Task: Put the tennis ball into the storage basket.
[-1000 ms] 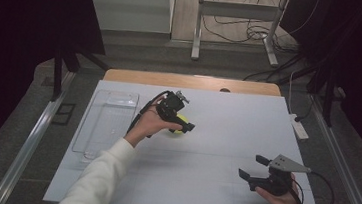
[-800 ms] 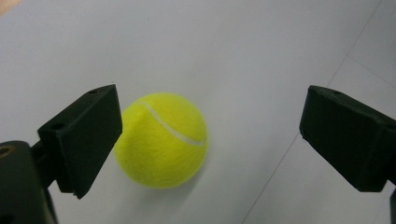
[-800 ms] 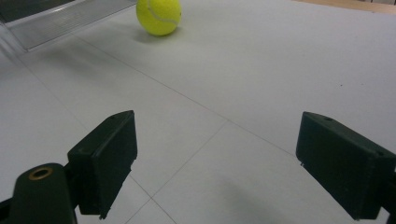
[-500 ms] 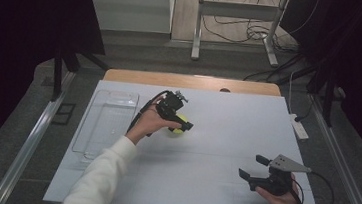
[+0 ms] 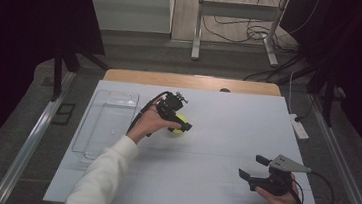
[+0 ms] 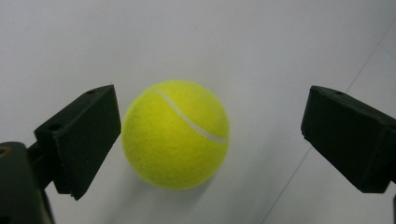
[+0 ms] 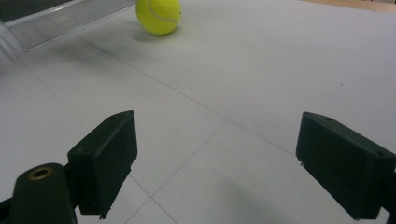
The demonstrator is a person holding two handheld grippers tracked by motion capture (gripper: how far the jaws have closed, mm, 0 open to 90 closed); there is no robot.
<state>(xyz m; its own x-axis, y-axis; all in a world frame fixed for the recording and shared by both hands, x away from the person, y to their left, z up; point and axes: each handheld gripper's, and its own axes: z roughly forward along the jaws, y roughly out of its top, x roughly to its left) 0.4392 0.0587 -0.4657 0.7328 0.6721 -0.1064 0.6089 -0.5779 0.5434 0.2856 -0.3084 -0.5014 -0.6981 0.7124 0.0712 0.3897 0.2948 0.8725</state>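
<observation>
Bracketing the ball with spread jaws, the left hand-held gripper must next centre and clench; right hand-held gripper idles released.

The left gripper sits just left of the frame's centre, jaws spread wide, on a white-sleeved forearm reaching up from the bottom edge. The right gripper sits at lower right, jaws also wide apart, held in a hand entering from the bottom.
</observation>
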